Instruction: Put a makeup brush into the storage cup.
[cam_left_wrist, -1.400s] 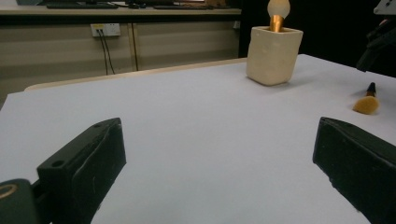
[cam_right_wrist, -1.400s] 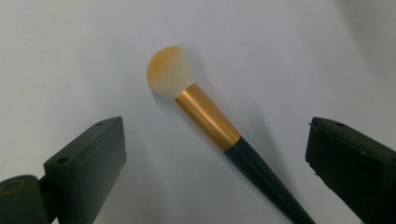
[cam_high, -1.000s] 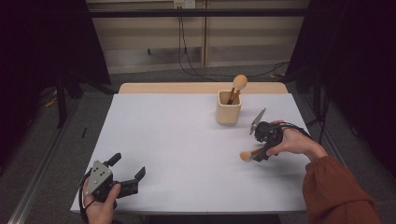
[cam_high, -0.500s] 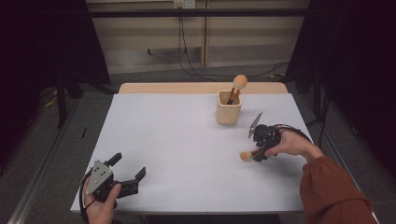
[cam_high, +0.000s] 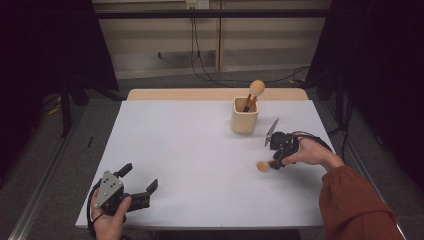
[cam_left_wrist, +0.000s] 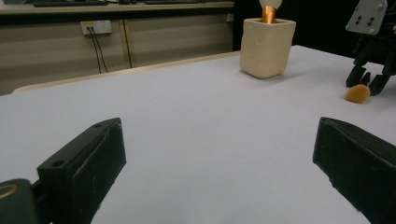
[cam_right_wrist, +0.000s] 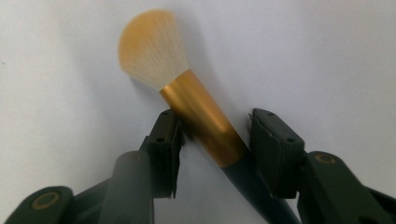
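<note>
A gold-ferruled makeup brush (cam_right_wrist: 196, 116) lies on the white table (cam_high: 190, 150), bristles tan.

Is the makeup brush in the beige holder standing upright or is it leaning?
Leaning. In the high view the makeup brush stands bristles-up in the beige holder, its handle slanting so the head tilts past the holder's right rim.

Makeup brush (cam_right_wrist: 196, 116) with soft orange bristles, shiny gold metal ferrule, dark smooth handle, matt black plastic right gripper (cam_right_wrist: 212, 154), smooth matt white table (cam_high: 200, 150), beyond the brush a matt beige holder (cam_high: 245, 115)
</note>
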